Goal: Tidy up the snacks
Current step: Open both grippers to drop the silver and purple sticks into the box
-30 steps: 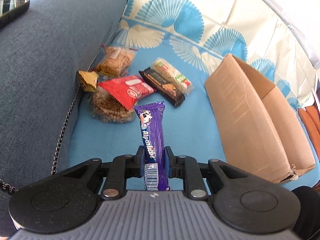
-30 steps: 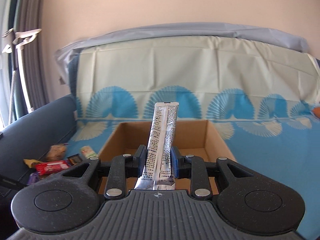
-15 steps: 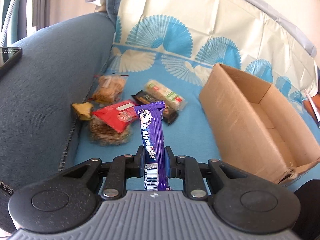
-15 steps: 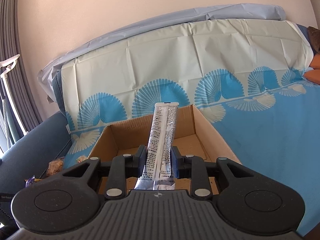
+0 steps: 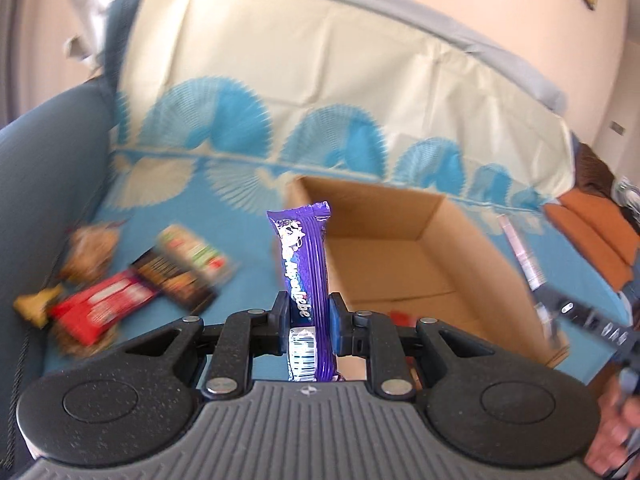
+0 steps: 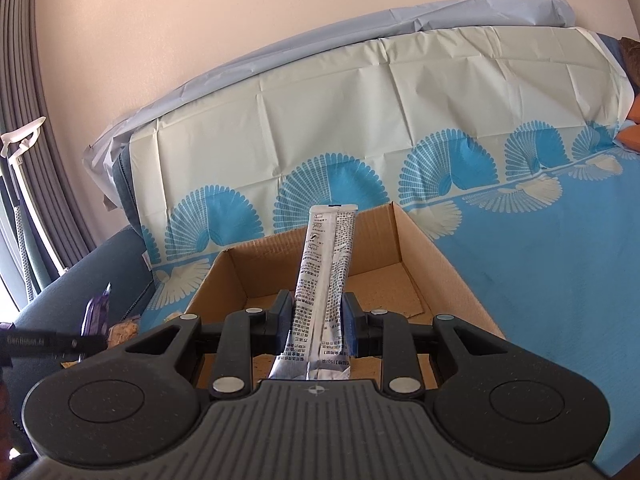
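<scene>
My left gripper (image 5: 308, 316) is shut on a purple Alpenliebe bar (image 5: 303, 264) that stands upright between its pads, just left of the near left corner of the open cardboard box (image 5: 452, 240). My right gripper (image 6: 317, 320) is shut on a silver snack stick (image 6: 326, 268), held over the near wall of the same cardboard box (image 6: 440, 264). The box floor looks bare apart from a small red item (image 5: 402, 317) low by the near wall. The right gripper's silver stick (image 5: 522, 254) shows at the right edge of the left wrist view.
Loose snacks lie left of the box on the blue patterned cloth (image 5: 248, 272): a red pack (image 5: 100, 306), a dark bar (image 5: 172, 280), a clear pack with a green label (image 5: 192, 252), a cookie bag (image 5: 90, 254). A grey-blue armrest (image 5: 36, 200) bounds the left side. A hand (image 5: 616, 440) shows at lower right.
My left gripper has swung right and up with the purple bar, from over the snack pile to the box's corner. The right gripper rolled a little and kept its place over the box.
</scene>
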### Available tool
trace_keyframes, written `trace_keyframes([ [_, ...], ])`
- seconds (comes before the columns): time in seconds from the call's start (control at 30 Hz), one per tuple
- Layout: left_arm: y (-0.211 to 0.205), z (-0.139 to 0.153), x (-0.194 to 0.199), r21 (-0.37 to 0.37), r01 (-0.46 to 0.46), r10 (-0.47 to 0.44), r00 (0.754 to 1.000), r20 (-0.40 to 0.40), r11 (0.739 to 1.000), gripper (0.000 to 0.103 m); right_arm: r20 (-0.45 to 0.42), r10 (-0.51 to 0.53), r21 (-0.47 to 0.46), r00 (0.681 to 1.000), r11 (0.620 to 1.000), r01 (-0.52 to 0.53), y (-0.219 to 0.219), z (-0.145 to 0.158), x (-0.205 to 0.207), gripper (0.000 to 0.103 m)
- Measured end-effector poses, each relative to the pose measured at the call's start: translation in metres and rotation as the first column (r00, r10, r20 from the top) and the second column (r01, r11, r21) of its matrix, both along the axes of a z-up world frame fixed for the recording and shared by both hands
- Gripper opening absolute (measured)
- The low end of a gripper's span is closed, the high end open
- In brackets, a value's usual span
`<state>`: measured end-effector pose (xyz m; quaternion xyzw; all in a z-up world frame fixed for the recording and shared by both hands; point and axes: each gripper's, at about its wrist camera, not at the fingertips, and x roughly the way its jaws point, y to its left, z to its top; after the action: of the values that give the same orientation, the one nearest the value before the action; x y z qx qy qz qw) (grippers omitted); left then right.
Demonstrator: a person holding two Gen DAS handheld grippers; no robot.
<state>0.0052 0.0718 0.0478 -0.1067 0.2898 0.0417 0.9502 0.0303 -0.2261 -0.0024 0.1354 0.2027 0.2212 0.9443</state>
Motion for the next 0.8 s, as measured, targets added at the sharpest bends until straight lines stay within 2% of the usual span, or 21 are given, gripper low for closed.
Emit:
trace_keyframes([
  [0.23, -0.049, 0.027, 0.037, 0.021, 0.092, -0.093, 0.994, 0.051, 0.996, 0.021, 0.003, 0.005, 0.005, 1.000, 1.000, -0.005, 0.000, -0.001, 0.000, 0.028],
  [0.4, -0.077, 0.032, 0.051, 0.021, 0.136, -0.137, 0.989, 0.062, 0.990, 0.021, 0.015, 0.008, -0.006, 1.000, 1.000, -0.008, 0.000, 0.000, -0.002, 0.028],
  [0.8, -0.090, 0.034, 0.058, 0.000, 0.171, -0.171, 0.983, 0.073, 0.985, 0.021, 0.026, 0.013, -0.030, 1.000, 0.999, -0.012, 0.003, 0.001, -0.004, 0.028],
])
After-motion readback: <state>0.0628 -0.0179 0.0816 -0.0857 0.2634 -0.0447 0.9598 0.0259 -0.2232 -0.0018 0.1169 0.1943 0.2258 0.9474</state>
